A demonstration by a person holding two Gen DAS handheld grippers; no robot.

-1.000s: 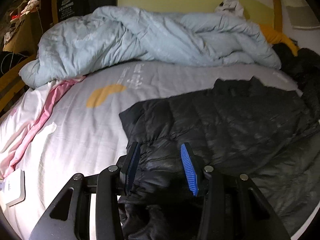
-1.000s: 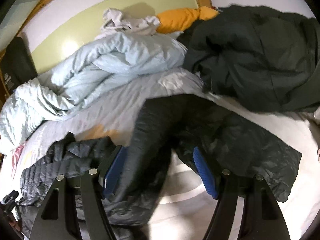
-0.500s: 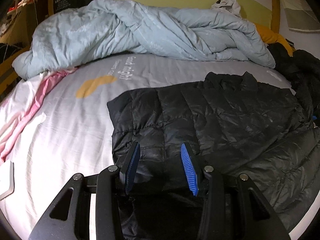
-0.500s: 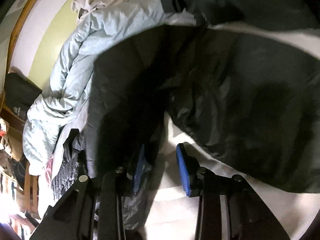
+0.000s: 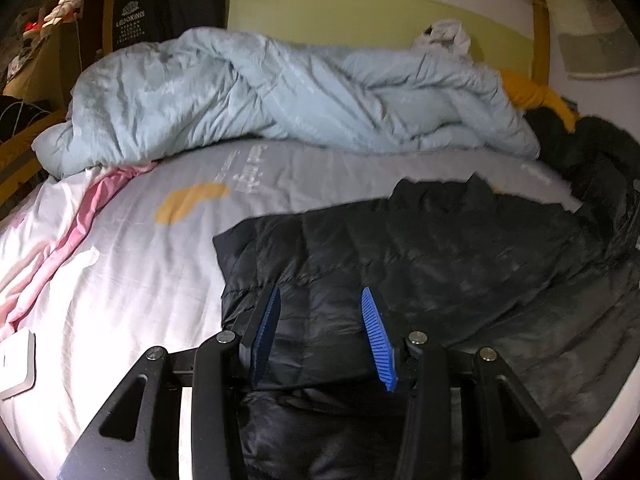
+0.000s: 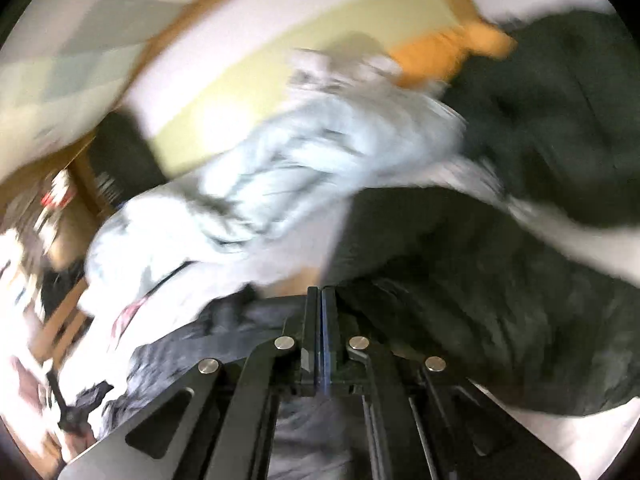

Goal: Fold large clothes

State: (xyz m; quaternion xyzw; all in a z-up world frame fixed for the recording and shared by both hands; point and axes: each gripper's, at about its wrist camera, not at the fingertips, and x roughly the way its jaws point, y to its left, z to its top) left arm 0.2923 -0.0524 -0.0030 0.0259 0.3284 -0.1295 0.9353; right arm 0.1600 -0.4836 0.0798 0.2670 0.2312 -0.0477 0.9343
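Observation:
A black quilted puffer jacket (image 5: 440,256) lies spread on the bed, collar toward the duvet. My left gripper (image 5: 320,304) is open, its blue pads just above the jacket's near hem, holding nothing. In the blurred right wrist view my right gripper (image 6: 322,300) has its fingers pressed together. The jacket (image 6: 500,300) spreads right of the fingers. I cannot tell whether any fabric is pinched between the pads.
A crumpled light blue duvet (image 5: 280,96) fills the back of the bed. A second dark coat (image 5: 600,160) and an orange cloth (image 5: 536,96) lie at the far right. A pink cloth (image 5: 92,208) and a white device (image 5: 16,360) lie at the left.
My right gripper closed from wide open to fully shut and swung quickly, blurring its view. The jacket has been laid flatter. My left gripper stayed open above the hem.

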